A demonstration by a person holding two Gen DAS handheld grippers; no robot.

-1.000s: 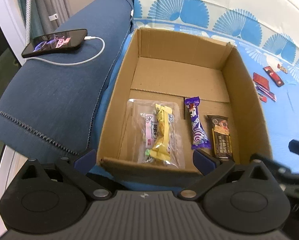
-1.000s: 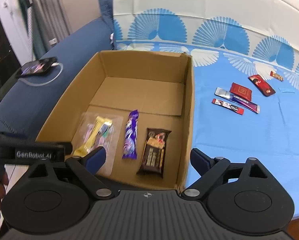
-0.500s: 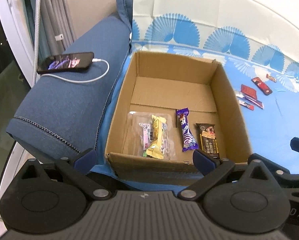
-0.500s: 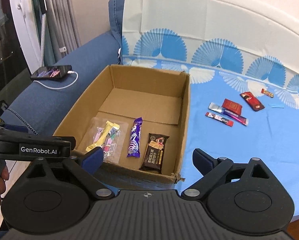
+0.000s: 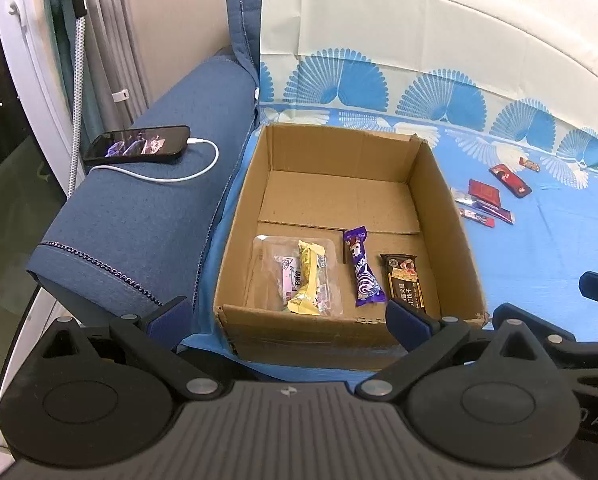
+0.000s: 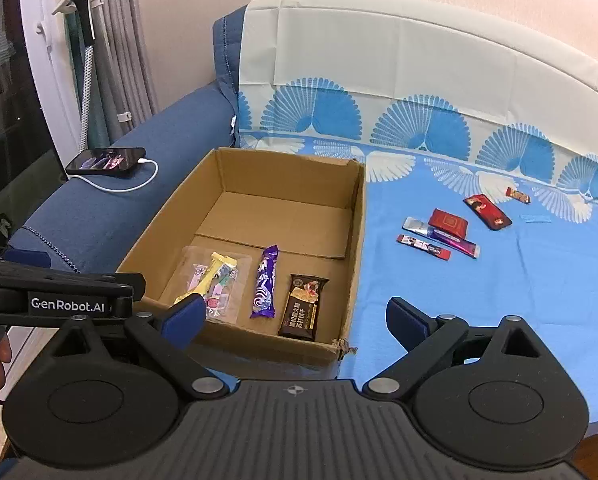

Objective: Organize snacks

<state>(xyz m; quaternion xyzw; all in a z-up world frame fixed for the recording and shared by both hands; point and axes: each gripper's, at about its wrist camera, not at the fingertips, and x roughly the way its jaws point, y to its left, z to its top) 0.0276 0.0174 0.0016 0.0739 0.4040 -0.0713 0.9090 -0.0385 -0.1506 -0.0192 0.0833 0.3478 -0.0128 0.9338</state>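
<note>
Both grippers, left [image 5: 287, 320] and right [image 6: 295, 320], hang with fingers spread wide, gripping nothing. The open brown cardboard box [image 6: 355, 216] on the blue sofa cover holds a clear candy bag [image 6: 213, 280], purple bar [image 6: 265, 282] and dark brown bar [image 6: 303, 306]; more red wrapped snacks [image 6: 447, 232] lie loose to its right.

Both grippers [image 5: 287, 320] [image 6: 295, 316] apparently retreated from box [image 5: 339, 332].

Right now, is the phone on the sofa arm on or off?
On. The phone lies flat on the sofa arm with its screen lit, showing a colourful picture, and a white cable is plugged into its end.
</note>
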